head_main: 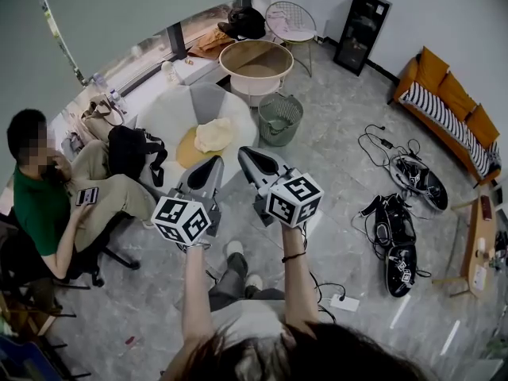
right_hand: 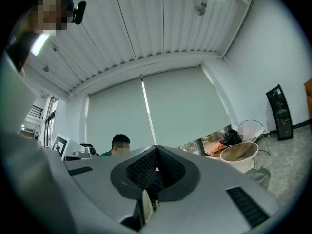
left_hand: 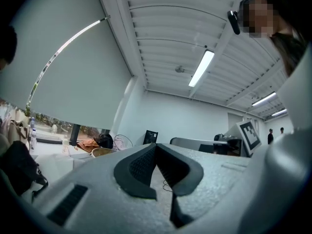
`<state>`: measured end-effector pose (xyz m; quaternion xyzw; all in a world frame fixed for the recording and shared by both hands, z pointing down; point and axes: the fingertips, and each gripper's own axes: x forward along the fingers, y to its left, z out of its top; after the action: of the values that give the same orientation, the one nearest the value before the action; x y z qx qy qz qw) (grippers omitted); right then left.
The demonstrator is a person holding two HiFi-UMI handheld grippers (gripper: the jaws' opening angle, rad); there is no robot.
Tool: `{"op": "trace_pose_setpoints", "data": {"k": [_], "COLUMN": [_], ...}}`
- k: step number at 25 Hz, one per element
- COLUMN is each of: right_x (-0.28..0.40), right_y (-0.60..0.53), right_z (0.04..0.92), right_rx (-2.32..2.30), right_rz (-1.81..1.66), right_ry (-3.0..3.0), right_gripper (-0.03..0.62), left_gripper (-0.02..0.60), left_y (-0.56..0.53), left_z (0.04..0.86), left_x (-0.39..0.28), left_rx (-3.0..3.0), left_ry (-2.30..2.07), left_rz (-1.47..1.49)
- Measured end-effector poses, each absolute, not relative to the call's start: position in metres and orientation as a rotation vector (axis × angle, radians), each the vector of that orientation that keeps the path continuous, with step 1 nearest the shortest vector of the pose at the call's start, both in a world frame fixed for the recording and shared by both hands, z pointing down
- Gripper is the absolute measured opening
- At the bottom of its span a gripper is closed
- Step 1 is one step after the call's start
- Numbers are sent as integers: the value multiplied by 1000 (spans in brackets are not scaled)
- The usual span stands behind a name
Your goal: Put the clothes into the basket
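Clothes lie on the round white worktop (head_main: 163, 117) in front of the person holding the two claws. On top is a pale crumpled cloth (head_main: 214, 133). It sits on a flat yellow piece (head_main: 188, 151). No claw is touching them.

A green basket (head_main: 279, 119) stands on the floor just beside the worktop, on its right side in the head view. I cannot tell what is in it. A big round tub (head_main: 255, 63) with a light brown inside stands behind it, near the window.

The left claw (head_main: 213, 163) is closed up tight. Its two dark tips meet and there is nothing between them. The right claw (head_main: 248, 155) is closed the same way and holds nothing. Both are held out side by side, pointing toward the worktop, with their tips over its near edge in the head view. Each one has a cube with black and white squares near the hand.

A person in a green shirt (head_main: 36, 205) sits to the left and holds a phone (head_main: 87, 195). A black bag (head_main: 131, 151) rests beside that person. An orange sofa (head_main: 444, 101) stands far off on the right.
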<state>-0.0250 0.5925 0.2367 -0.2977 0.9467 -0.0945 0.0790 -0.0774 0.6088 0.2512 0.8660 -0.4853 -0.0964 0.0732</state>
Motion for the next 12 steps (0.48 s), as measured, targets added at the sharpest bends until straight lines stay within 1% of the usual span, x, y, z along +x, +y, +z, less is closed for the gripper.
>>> {"op": "trace_pose_setpoints", "data": {"k": [12], "right_x": [-35], "right_y": [493], "right_z": [238], "right_rx": [-960], "right_rz": [-286], "right_ry": [2829], "right_gripper": [9], "left_gripper": [11], "left_y": [503], "left_z": [253], "left_x": [-88], "left_rx": [2606], "left_ry": [-1410], "left_rz": [-306]}}
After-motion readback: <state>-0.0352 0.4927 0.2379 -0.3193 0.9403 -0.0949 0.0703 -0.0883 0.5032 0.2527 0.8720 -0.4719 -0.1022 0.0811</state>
